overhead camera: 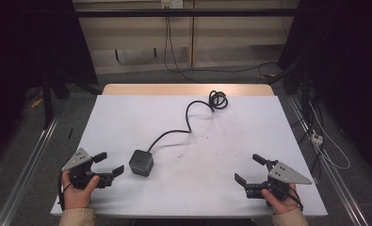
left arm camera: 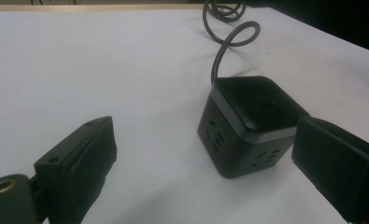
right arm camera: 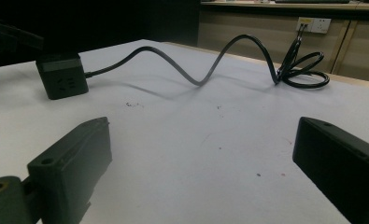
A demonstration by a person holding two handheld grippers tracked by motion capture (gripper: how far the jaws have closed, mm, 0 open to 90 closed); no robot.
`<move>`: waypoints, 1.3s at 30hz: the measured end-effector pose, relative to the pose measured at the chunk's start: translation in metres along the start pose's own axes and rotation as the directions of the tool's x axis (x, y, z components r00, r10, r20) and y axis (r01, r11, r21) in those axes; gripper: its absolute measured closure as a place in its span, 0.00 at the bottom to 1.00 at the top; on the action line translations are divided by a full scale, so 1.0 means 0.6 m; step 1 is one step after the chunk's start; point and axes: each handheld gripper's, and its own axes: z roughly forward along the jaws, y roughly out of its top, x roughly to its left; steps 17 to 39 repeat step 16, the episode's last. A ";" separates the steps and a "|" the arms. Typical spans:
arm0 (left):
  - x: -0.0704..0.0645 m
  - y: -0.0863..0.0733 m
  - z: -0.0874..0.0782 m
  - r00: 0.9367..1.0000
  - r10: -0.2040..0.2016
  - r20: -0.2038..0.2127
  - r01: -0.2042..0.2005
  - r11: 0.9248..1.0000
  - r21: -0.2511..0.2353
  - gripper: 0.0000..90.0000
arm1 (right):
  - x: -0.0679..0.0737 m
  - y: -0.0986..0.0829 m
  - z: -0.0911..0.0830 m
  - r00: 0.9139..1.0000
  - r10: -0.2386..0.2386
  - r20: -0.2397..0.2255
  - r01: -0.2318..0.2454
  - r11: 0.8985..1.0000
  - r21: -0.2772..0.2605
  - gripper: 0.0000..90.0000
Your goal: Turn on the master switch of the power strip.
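Note:
A black cube-shaped power socket [overhead camera: 141, 162] sits on the white table top [overhead camera: 127, 117], left of centre; its black cable [overhead camera: 174, 133] snakes back to a coil [overhead camera: 218, 100] near the far edge. My left gripper [overhead camera: 109, 164] is open at the front left, a short way left of the cube. In the left gripper view the cube [left arm camera: 247, 123] stands just beyond the right jaw, nothing between the jaws. My right gripper [overhead camera: 249, 168] is open at the front right, empty. From the right gripper view the cube [right arm camera: 62, 81] is far left and the coil [right arm camera: 303, 70] far right.
The table has a wooden far edge [overhead camera: 188, 89]. Metal rails [overhead camera: 28, 160] run along the floor on both sides. A white power strip [overhead camera: 317, 138] and loose cables lie on the floor to the right. Small specks mark the table's middle.

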 end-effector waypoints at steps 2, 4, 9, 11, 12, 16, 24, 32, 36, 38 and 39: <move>0.000 -0.001 -0.002 1.000 -0.003 -0.004 0.003 1.000 -0.004 0.07 | 0.000 0.000 0.000 1.000 0.001 0.000 -0.001 1.000 -0.001 0.05; 0.000 0.000 -0.002 1.000 -0.009 -0.003 0.009 1.000 -0.015 0.07 | 0.000 0.000 0.000 1.000 -0.004 0.000 0.004 1.000 0.000 0.05; -0.001 0.001 0.001 1.000 -0.005 0.001 0.005 1.000 -0.011 0.07 | -0.001 -0.001 -0.001 1.000 -0.002 0.001 0.002 1.000 0.001 0.05; -0.001 0.001 0.002 1.000 -0.005 0.001 0.005 1.000 -0.011 0.07 | -0.002 -0.001 -0.002 1.000 -0.001 0.005 0.001 1.000 0.000 0.05; -0.001 0.001 0.003 1.000 -0.006 0.003 0.006 1.000 -0.010 0.07 | -0.002 -0.001 -0.003 1.000 -0.001 0.006 0.001 1.000 -0.001 0.04; -0.002 0.002 0.004 1.000 -0.004 0.005 0.004 1.000 -0.009 0.07 | -0.002 -0.002 -0.002 1.000 -0.001 0.007 0.001 1.000 0.003 0.04; -0.002 0.002 0.004 1.000 -0.004 0.005 0.004 1.000 -0.009 0.07 | -0.002 -0.002 -0.002 1.000 -0.001 0.007 0.001 1.000 0.003 0.04; -0.002 0.002 0.004 1.000 -0.004 0.005 0.004 1.000 -0.009 0.07 | -0.002 -0.002 -0.002 1.000 -0.001 0.007 0.001 1.000 0.003 0.04; -0.002 0.002 0.004 1.000 -0.004 0.005 0.004 1.000 -0.009 0.07 | -0.002 -0.002 -0.002 1.000 -0.001 0.007 0.001 1.000 0.003 0.04; -0.002 0.002 0.004 1.000 -0.004 0.005 0.004 1.000 -0.009 0.07 | -0.002 -0.002 -0.002 1.000 -0.001 0.007 0.001 1.000 0.003 0.04; -0.002 0.002 0.004 1.000 -0.004 0.005 0.004 1.000 -0.009 0.07 | -0.002 -0.002 -0.002 1.000 -0.001 0.007 0.001 1.000 0.003 0.04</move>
